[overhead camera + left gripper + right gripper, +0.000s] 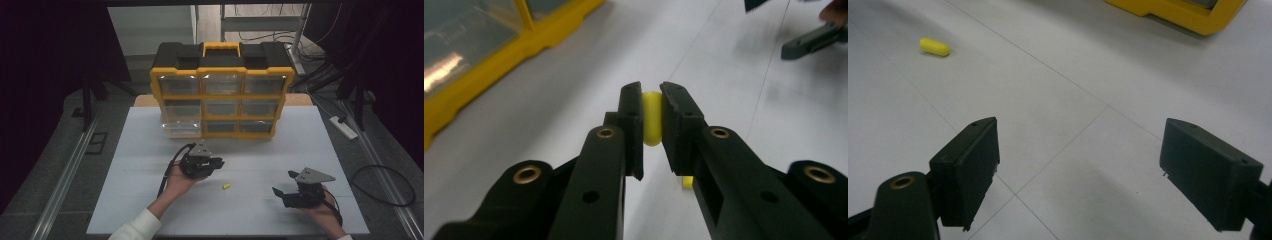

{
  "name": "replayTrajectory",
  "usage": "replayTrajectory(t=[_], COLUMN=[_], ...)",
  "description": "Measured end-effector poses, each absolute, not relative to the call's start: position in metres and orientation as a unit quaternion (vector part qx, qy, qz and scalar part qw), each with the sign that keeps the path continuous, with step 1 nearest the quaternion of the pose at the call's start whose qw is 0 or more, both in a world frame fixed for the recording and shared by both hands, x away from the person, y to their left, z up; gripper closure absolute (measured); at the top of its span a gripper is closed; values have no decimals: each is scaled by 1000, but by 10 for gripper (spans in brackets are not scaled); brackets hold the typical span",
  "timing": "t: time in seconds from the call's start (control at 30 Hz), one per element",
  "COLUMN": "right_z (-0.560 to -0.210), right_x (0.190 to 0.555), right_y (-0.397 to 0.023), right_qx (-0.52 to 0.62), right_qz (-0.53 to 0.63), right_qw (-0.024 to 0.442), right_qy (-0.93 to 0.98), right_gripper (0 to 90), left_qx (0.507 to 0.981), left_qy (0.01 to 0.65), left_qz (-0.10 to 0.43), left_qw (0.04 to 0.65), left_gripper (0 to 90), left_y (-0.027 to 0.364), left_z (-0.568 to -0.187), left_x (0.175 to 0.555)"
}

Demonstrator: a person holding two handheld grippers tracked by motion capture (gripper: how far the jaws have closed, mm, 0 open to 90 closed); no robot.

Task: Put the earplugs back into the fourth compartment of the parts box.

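L hand-held gripper (652, 107) is clamping a small yellow capsule (652, 117) between its pads, jaws pinched narrow on it, the capsule standing roughly upright in the pinch w/ its rounded lower end poking out below. Looks like a mid-body grip so it doesn't squirt out. In the high view this L hand-held gripper (218, 162) is sitting in the person's left hand (177, 179), tips pointing toward the R side, lifted a little off the bench (150, 150) as far as I can judge.

Just below and beside those jaws a second yellow capsule (226, 186) is lying flat on the bench, loose, between the two grippers; the right gripper view is catching it (934, 46) well ahead and to the left of its own jaws.

R hand-held gripper (1078, 165) is standing wide, nothing between the pads, hovering over bare bench. In the high view it (282, 186) is resting in the right hand (320, 207), prob. waiting its turn.

Beyond the L gripper, the yellow-and-black drawer organiser (222, 90) is standing at the far end of the bench. Its lower-left clear drawer (181, 126) is pulled out, likely the drop spot for the capsules — the held one is not yet over it.
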State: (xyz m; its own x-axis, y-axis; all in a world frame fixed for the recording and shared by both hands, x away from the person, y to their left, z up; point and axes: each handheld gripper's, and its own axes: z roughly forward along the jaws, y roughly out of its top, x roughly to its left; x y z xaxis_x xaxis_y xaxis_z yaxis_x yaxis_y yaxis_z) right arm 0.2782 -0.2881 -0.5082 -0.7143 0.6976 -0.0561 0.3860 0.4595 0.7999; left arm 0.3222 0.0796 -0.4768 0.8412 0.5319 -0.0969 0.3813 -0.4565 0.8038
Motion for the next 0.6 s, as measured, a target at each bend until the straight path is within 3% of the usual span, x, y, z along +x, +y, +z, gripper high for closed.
replayTrajectory(t=[0.6], right_z=[-508], right_x=[278], right_y=[-288], right_qx=[326], right_qz=[405], right_qw=[193], right_qy=[832], right_gripper=[172], left_qx=[803], left_qy=[275], left_qz=[114], left_qw=[517], left_gripper=[791], left_y=[105], left_z=[-440], left_x=[312])
